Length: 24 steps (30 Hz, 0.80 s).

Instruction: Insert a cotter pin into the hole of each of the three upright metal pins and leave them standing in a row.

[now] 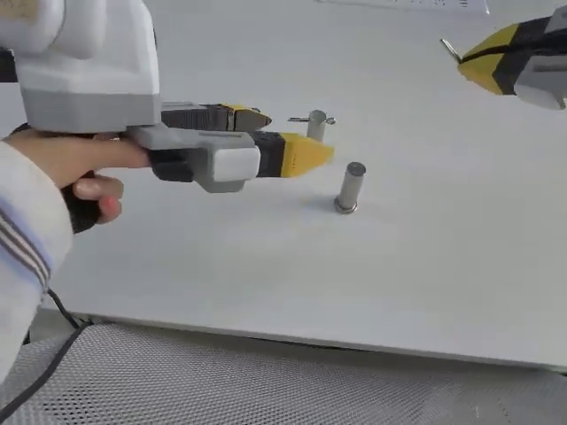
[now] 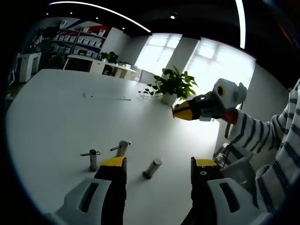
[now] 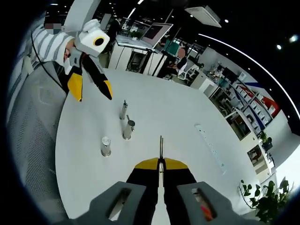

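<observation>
Jaws of the right gripper (image 3: 160, 162) are clamped on a cotter pin (image 3: 161, 146), top right of the head view. Left gripper (image 2: 159, 162) jaws are wide apart, over the desk (image 1: 425, 266). Lower middle of the left gripper view: two pins (image 2: 122, 149) with cotters (image 2: 86, 153) through them, third pin (image 2: 153, 168) bare, upright.

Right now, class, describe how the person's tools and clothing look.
The left tool and right tool have grey-white bodies and black jaws tipped yellow. The sleeve is white with dark stripes; a black cable trails below it.
</observation>
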Each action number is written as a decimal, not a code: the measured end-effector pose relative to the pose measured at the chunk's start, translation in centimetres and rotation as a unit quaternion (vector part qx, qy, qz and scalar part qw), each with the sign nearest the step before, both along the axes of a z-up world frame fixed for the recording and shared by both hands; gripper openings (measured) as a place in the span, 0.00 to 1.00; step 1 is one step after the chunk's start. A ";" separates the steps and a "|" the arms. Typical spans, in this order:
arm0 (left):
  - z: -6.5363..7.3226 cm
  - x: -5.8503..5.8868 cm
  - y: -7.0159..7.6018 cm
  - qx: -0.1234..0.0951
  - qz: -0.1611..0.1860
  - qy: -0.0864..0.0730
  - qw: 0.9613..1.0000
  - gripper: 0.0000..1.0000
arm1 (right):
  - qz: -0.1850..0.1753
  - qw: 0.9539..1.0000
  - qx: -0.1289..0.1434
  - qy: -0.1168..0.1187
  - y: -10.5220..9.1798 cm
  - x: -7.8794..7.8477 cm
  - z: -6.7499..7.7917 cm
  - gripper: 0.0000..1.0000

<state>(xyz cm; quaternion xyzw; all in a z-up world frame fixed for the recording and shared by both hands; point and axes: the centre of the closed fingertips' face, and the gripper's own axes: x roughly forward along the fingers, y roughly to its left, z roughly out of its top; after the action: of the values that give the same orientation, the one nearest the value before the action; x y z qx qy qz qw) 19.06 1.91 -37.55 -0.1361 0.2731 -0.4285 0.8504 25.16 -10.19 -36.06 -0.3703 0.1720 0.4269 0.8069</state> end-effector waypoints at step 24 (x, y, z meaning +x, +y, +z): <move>0.4 -0.1 -4.5 -0.028 -0.043 0.007 0.999 0.33 | 0.075 0.996 -0.040 -0.032 4.5 -6.4 -1.8 0.00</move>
<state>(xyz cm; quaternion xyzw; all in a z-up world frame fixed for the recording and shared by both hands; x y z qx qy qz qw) 18.92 -2.61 -37.18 -0.1511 0.2729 -0.4710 0.8252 18.71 -5.66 -37.88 -0.4278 0.1352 0.4670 0.7620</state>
